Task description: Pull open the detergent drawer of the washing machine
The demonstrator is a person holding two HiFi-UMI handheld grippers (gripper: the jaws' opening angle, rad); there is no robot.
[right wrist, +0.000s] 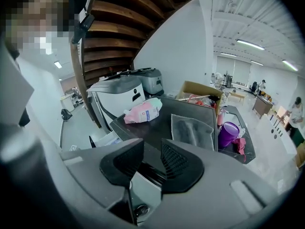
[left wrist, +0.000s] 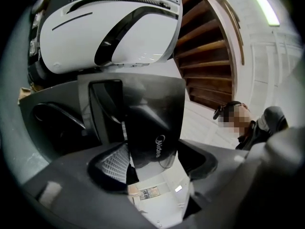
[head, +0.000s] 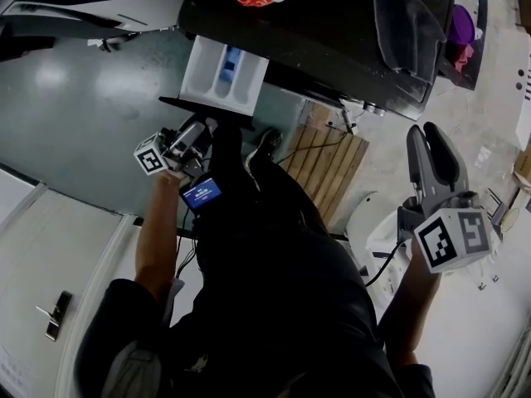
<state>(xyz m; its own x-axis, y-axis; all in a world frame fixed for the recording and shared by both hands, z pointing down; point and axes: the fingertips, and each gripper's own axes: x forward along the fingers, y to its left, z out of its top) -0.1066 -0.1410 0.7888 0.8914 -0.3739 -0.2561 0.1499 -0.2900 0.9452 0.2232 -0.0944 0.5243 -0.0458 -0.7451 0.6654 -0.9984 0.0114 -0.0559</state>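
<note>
The white detergent drawer (head: 222, 71) stands pulled out from the dark washing machine (head: 332, 31) in the head view. Its dark front panel (left wrist: 152, 123), which carries a logo, lies between my left gripper's (left wrist: 155, 163) jaws. Both pads rest against the panel's edges, so that gripper is shut on it. In the head view my left gripper (head: 207, 129) sits just below the drawer's front. My right gripper (head: 436, 139) is held up at the right, away from the machine. In its own view the right gripper (right wrist: 152, 159) has its pads a narrow gap apart with nothing between them.
A pink bag (right wrist: 143, 111), a grey cloth (right wrist: 193, 130) and a purple cup (right wrist: 230, 133) lie on the machine's top. A wooden pallet (head: 328, 160) is on the floor beside it. A white appliance (left wrist: 109, 27) and wooden stairs (left wrist: 205, 56) rise behind.
</note>
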